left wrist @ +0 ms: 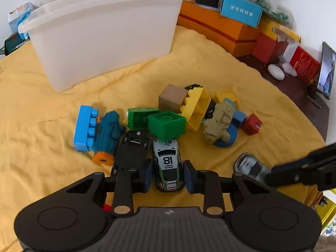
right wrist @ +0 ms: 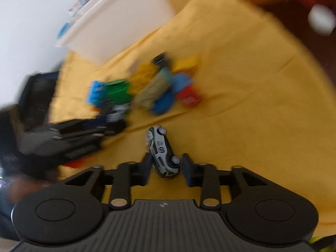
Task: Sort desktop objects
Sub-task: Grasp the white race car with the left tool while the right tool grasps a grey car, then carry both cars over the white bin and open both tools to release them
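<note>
A pile of toys lies on the yellow cloth point(left wrist: 52, 109): a white and green race car point(left wrist: 168, 164), an upturned black car point(left wrist: 132, 149), green blocks point(left wrist: 166, 126), a blue block point(left wrist: 84, 128), a yellow block point(left wrist: 195, 107) and a tan vehicle point(left wrist: 220, 124). My left gripper point(left wrist: 168, 177) is open, its fingers either side of the race car. My right gripper point(right wrist: 166, 168) is shut on a small white toy car point(right wrist: 162, 151), held tilted above the cloth. It also shows in the left wrist view point(left wrist: 252, 166), at the right. The right wrist view is blurred.
A large white plastic bin point(left wrist: 105, 35) stands on the cloth behind the pile. Orange and red boxes point(left wrist: 220, 29), a blue box point(left wrist: 241, 10) and a phone on a stand point(left wrist: 326, 69) line the back right edge. The left gripper shows at left in the right wrist view point(right wrist: 63, 138).
</note>
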`<state>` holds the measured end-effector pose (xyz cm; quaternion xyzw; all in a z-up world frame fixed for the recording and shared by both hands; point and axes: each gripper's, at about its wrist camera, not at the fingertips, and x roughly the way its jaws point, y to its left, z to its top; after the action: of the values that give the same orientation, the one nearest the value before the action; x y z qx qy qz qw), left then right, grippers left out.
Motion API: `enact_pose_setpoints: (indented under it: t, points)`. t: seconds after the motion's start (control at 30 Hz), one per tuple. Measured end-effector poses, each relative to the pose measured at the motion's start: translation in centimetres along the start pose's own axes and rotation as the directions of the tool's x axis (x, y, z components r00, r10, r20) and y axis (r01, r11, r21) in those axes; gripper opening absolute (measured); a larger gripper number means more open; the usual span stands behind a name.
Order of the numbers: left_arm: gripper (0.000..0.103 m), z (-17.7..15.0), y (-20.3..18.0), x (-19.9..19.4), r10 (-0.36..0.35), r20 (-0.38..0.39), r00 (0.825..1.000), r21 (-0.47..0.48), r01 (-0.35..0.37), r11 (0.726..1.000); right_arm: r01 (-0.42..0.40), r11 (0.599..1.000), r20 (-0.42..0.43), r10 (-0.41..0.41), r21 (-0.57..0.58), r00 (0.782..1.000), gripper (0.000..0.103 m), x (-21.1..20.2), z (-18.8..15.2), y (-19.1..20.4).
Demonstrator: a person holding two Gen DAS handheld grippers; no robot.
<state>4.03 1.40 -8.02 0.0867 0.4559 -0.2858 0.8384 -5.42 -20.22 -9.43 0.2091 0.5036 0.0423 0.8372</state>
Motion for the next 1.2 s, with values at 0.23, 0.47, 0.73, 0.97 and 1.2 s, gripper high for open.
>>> enact_pose_setpoints:
  t: [0.23,0.47,0.73,0.97,1.2]
  points:
    - [0.034,-1.3,0.3,-1.6,-0.04,-0.037,0.998,-0.045,0.039,0.998,0.137,0.935,0.086,-0.115,-0.327,0.99,0.046,-0.1,-0.7,4.9]
    - [0.035,-2.9,-0.1,-2.4,-0.034,-0.052,0.998,-0.063,0.031,0.998,0.191,0.827,0.036,-0.203,-0.529,0.979,0.033,2.6,-2.1,6.0]
    - [0.033,0.0,-0.7,-4.5,-0.01,0.017,1.0,-0.08,0.012,0.997,0.132,0.814,0.063,-0.118,-0.565,0.991,0.032,0.6,0.8,6.7]
    - [0.033,12.1,0.9,-10.4,0.164,0.307,0.937,-0.076,-0.148,0.986,0.198,0.801,0.357,0.021,-0.565,0.934,0.033,-3.1,13.5,10.9]
    - [0.034,19.9,5.4,-6.7,0.329,0.257,0.909,-0.191,-0.286,0.939,0.244,0.838,0.407,-0.029,-0.488,0.913,0.049,1.5,22.8,14.4]
